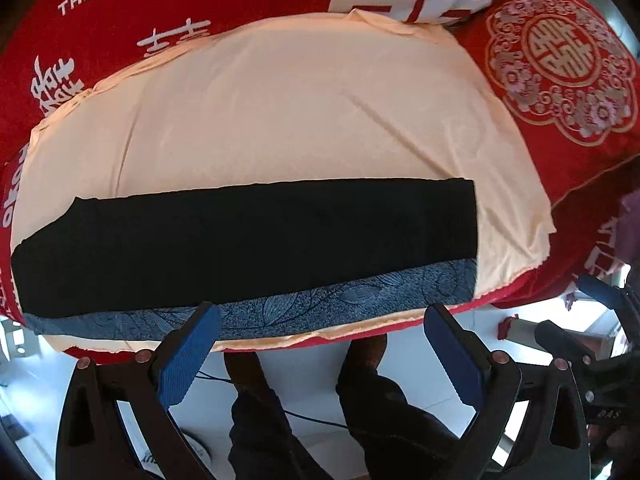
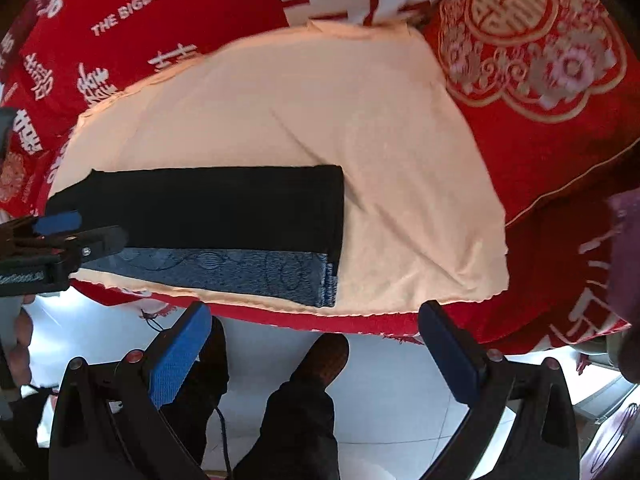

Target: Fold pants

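Observation:
The pants (image 1: 248, 240) lie flat as a long black strip on a peach cloth (image 1: 280, 112). A blue leaf-patterned band (image 1: 320, 300) shows along their near edge. My left gripper (image 1: 322, 352) hangs open just off the near edge of the bed, with nothing between its blue pads (image 1: 188, 360). In the right wrist view the pants (image 2: 220, 208) end in a straight edge at the middle, with the blue band (image 2: 240, 272) below. My right gripper (image 2: 314, 352) is open and empty, in front of the pants' right end. The left gripper (image 2: 102, 227) appears over their left end.
A red bedspread (image 1: 200, 0) with white lettering lies under the peach cloth. A red pillow (image 1: 560, 68) with a gold emblem sits at the back right. The person's legs and shoes (image 2: 320, 360) stand on a white tiled floor (image 2: 380, 400) below the bed edge.

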The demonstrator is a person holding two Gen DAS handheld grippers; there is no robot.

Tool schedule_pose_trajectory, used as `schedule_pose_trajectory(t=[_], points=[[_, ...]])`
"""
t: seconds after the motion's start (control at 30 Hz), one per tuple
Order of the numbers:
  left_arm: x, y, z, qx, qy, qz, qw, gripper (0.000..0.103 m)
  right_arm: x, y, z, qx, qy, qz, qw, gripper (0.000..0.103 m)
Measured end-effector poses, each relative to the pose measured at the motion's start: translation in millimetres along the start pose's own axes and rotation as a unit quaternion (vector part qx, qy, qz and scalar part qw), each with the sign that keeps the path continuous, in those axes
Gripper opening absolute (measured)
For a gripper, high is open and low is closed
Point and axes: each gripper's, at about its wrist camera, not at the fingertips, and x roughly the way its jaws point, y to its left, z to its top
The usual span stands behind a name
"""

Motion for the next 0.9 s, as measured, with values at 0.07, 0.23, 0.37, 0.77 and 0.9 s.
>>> schedule_pose_trajectory(t=[0.07,0.23,0.37,0.77,0.9], points=[[8.0,2.9,2.7,-0.009,0.003,-0.003,0.9999,0.101,13.4,-4.0,3.9,0.004,0.016,-0.002,1.0,0.103],[33.1,13.5,7.5,-0.031,0.017,-0.005,0.9993,0.101,30.6,-12.6,15.4,0.016,0.018,0.018,1.0,0.103],[61.6,25.2,8.2,-0.045,0.033,-0.001,0.9985,0.101,50.7,-21.9,21.9,0.023,0.008,0.042,0.999,0.103],[123.9,50.3,7.4,-0.073,0.057,0.014,0.9956,0.101,133.1,-49.4,32.7,0.058,0.027,0.194,0.979,0.085],[133.9,47.3,4.5,-0.067,0.062,0.021,0.9955,0.101,133.1,-44.8,36.6,0.038,0.009,0.211,0.977,0.085]])
